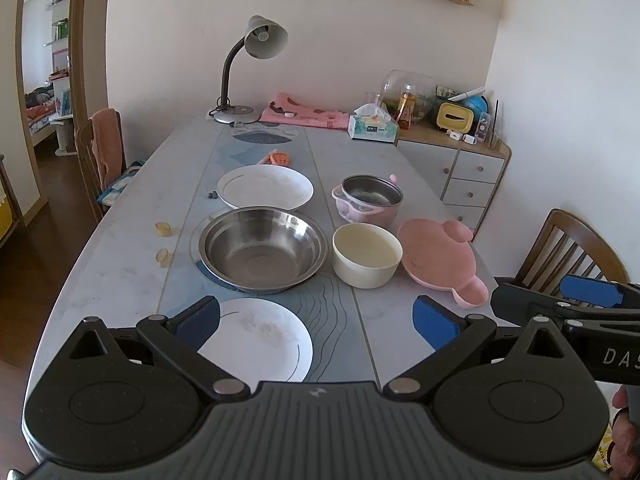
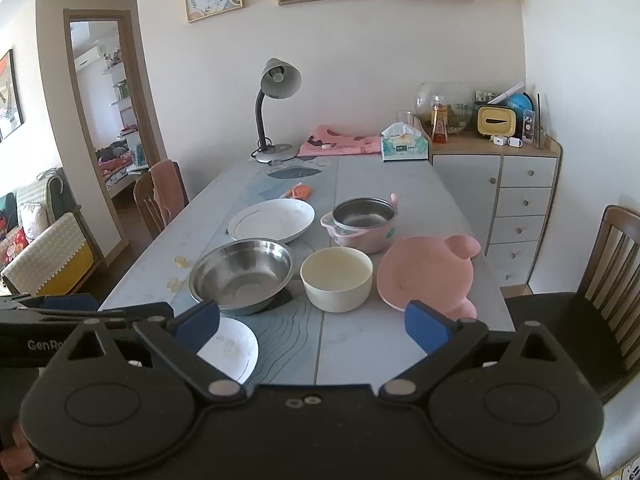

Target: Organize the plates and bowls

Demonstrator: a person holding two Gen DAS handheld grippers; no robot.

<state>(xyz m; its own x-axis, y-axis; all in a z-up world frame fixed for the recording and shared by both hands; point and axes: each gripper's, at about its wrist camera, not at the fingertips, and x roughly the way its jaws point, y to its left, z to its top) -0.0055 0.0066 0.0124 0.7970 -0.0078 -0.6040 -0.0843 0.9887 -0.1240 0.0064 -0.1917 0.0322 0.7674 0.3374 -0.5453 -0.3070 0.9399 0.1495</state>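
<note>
Both grippers hover open and empty over the near edge of the grey table (image 1: 120,280). A white plate (image 1: 256,340) lies right below my left gripper (image 1: 316,322), partly behind its left finger. Beyond it sit a steel bowl (image 1: 260,254), a cream bowl (image 1: 366,254) and a pink eared plate (image 1: 440,258). Further back are a second white plate (image 1: 264,188) and a pink pot with a steel liner (image 1: 370,198). In the right wrist view my right gripper (image 2: 312,322) is before the cream bowl (image 2: 336,278), the pink plate (image 2: 424,274) and the steel bowl (image 2: 242,274).
A desk lamp (image 1: 256,64), a folded pink cloth (image 1: 304,114) and a tissue box (image 1: 372,126) stand at the table's far end. A drawer cabinet (image 2: 516,208) is at the far right. Wooden chairs (image 2: 616,264) flank the table. Small yellowish bits (image 1: 164,230) lie left of the steel bowl.
</note>
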